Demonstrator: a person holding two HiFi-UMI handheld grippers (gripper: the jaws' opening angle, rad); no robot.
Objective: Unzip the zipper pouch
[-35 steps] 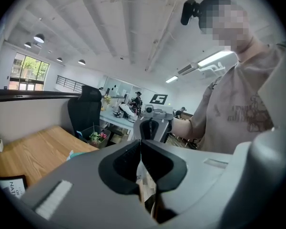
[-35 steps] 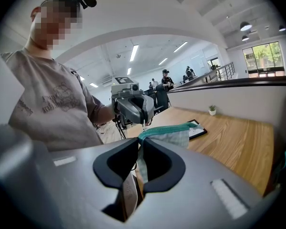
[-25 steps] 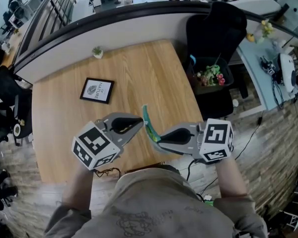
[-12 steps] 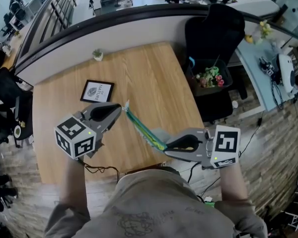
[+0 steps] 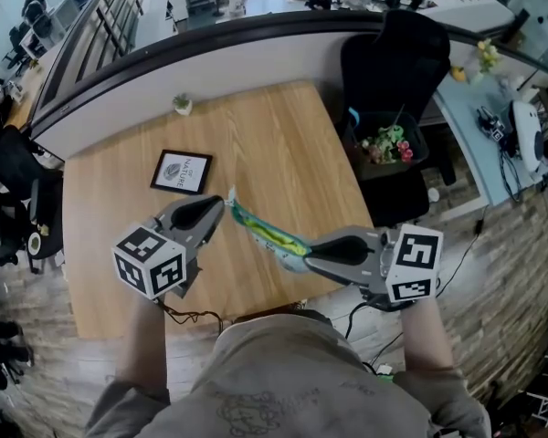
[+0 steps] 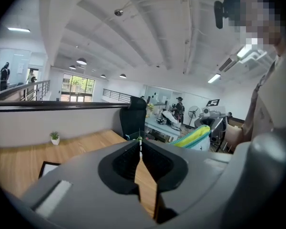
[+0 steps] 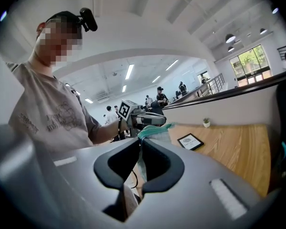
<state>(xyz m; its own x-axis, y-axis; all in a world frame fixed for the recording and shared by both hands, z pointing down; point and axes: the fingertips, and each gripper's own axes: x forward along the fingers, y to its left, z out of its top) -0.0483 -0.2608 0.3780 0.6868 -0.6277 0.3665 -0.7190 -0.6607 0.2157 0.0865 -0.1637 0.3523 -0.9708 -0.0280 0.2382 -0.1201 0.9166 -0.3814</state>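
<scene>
While the right gripper (image 5: 303, 261) pinches the end of the zipper pouch (image 5: 267, 234) that lies farthest from the framed picture (image 5: 180, 171), with green fabric clamped between its jaws, the pouch hangs in the air above the counter (image 5: 283, 144). It sits on the person's side of that picture. Its long axis runs from the right jaws slantwise toward the picture and sags a little in the middle.

The far tip carries what I take for the zipper pull (image 5: 231, 193). It ends right at the left gripper (image 5: 221, 206), which is the gripper nearer the picture. The left jaws are opening and stand only a slit apart. A thin pale sliver shows at their tips, and I cannot tell whether the pads press on it.

Yellow shows along the pouch's upper edge, so I judge the zip largely drawn. Any further pull would have to follow that axis toward the picture, against the right gripper's hold.
</scene>
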